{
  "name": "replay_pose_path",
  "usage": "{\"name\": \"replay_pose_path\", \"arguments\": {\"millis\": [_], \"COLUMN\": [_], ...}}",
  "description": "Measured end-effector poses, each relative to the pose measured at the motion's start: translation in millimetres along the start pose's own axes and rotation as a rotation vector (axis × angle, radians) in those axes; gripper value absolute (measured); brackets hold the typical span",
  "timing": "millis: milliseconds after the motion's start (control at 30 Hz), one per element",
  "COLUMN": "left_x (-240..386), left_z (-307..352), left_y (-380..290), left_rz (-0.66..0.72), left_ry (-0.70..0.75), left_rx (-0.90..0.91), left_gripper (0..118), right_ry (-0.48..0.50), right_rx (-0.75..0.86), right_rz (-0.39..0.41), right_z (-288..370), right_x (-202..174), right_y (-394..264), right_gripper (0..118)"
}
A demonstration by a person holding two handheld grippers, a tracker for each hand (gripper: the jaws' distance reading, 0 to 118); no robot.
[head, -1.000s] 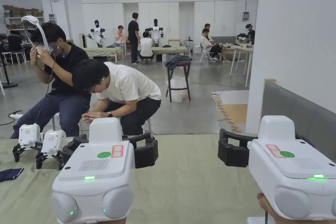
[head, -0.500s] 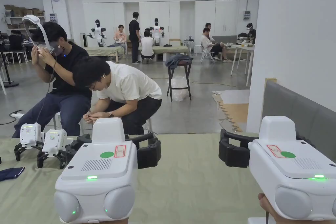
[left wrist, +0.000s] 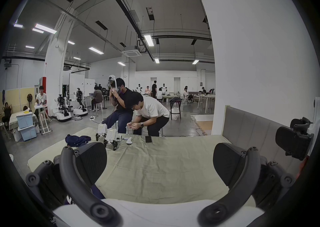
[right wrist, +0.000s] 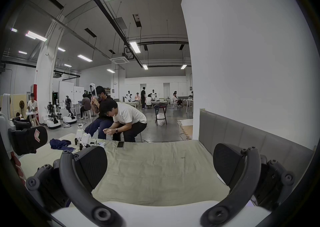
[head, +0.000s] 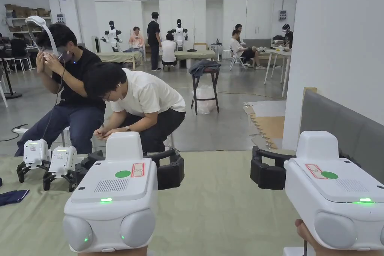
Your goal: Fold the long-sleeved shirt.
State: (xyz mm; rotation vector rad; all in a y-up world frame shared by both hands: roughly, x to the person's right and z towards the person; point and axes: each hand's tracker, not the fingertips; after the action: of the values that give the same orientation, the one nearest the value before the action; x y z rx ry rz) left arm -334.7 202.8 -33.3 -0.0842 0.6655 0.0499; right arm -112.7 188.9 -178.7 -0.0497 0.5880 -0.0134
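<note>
I have both claws held level above the bed (head: pixel 225 208), side by side and well apart. My left claw (left wrist: pixel 159 164) is released — its two dark jaws stand wide with only the pale green sheet between them. My right claw (right wrist: pixel 160 166) is released the same way, jaws spread and gripping nothing.

The shirt (left wrist: pixel 78 140) lies as a crumpled navy heap on the far left part of the bed, well away from both claws; in the head view I catch just a dark blue corner of it (head: pixel 13 197) at the left edge, and in the right gripper view it sits beyond my left jaw (right wrist: pixel 59 144).

Just beside the shirt stand two spare white grippers (head: pixel 48 161) with green lights, resting on the sheet. A phone (left wrist: pixel 148 139) lies flat near the far edge of the bed, and a small white object I can't identify sits beside it.

A grey padded headboard (head: pixel 337 125) runs along the right side of the bed, against a white wall. Beyond the far edge two people sit close together — one in a white T-shirt (head: pixel 146 99) bent forward over their hands, one in a black top (head: pixel 71 77) holding a white headset to their head.
</note>
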Motion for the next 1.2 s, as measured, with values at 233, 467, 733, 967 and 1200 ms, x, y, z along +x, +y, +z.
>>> {"name": "replay_pose_path", "arguments": {"millis": [233, 467, 733, 967, 1200], "left_x": [3.4, 4.1, 2.1, 8.5, 12.0], "left_z": [1.4, 0.3, 1.1, -10.8, -5.9], "left_y": [-0.4, -2.2, -4.1, 3.7, -1.6], "left_rz": [-0.008, -0.014, -0.001, -0.026, -0.033], "left_ry": [-0.009, -0.010, -0.036, -0.083, -0.079], "left_rx": [0.003, 0.013, 0.037, 0.035, 0.021], "left_gripper": [111, 111, 103, 3, 3], "right_ry": [-0.003, -0.008, -0.006, -0.024, 0.022], "right_rx": [0.000, -0.002, -0.006, 0.002, -0.008], "right_rz": [0.001, 0.003, 0.007, 0.006, 0.010], "right_z": [-3.7, -2.2, -2.1, 0.7, 2.2], "right_x": [2.1, 2.3, 2.0, 2.7, 5.1], "right_y": [-0.9, -0.6, -2.1, -4.9, -5.2], "right_gripper": [118, 118, 118, 0, 0]}}
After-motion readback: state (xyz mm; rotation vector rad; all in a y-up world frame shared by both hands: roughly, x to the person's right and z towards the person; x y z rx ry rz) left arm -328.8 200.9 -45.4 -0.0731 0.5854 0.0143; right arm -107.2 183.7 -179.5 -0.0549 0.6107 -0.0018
